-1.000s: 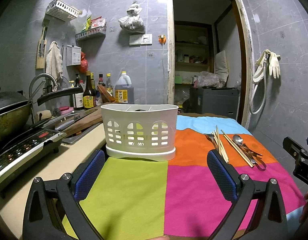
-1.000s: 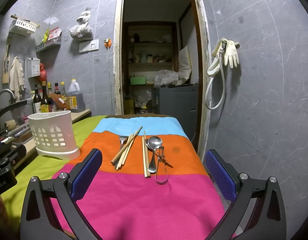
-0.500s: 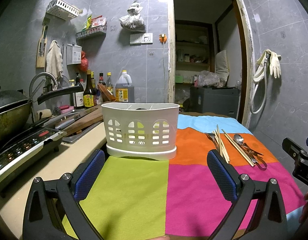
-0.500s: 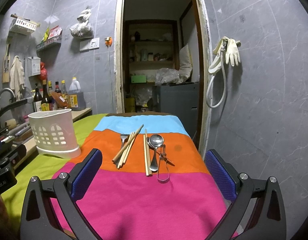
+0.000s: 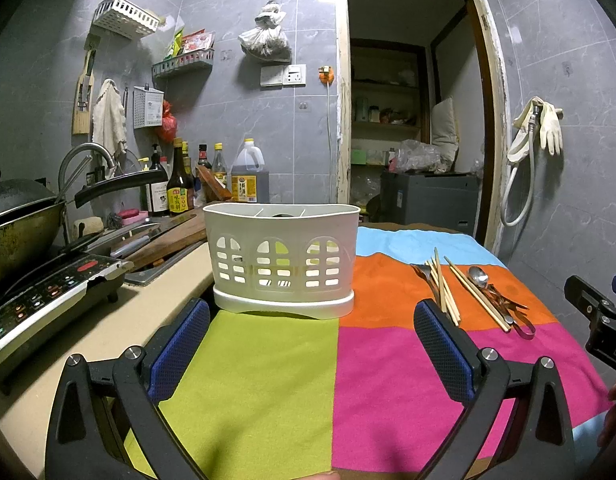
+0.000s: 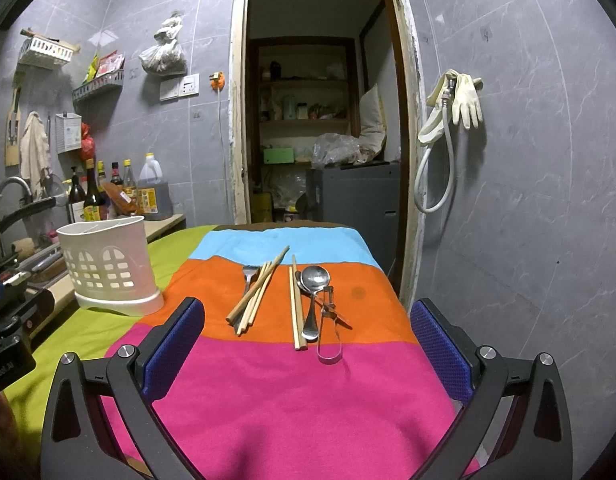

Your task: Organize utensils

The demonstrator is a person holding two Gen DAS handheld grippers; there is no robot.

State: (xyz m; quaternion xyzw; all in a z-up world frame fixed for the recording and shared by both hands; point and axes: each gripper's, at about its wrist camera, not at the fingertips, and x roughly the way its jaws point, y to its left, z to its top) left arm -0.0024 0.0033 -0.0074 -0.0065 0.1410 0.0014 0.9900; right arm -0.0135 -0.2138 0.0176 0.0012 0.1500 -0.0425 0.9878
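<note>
On a striped cloth [image 6: 276,400] spread over a kitchen table, the sorting has yet to begin: both grippers hover with jaws spread wide and nothing between them. Largest of the task's things, the white holder [image 5: 282,258] stands upright toward the cloth's left edge, at the meeting of the green and orange bands; it looks like light, stiff plastic with a slotted wall, divided inside, and would likely slide if nudged. The left gripper [image 5: 312,344] faces it from the near edge. The right gripper [image 6: 306,344] faces the utensils, which lie on the orange band toward the cloth's right edge, well apart from the holder. The chopsticks [image 6: 257,294] lie fanned in a loose bundle across a fork [image 6: 249,274], with a straighter pair [image 6: 296,308] just beside; thin, light and rigid wood, they probably roll and are best pinched together near mid-length. The spoon [image 6: 314,292] lies bowl away from the camera, touching a small metal tool [image 6: 329,330] with a looped handle, exact type unclear. Smooth steel on soft cloth is likely slippery; the flat handles, near their middles, appear the surest hold.
</note>
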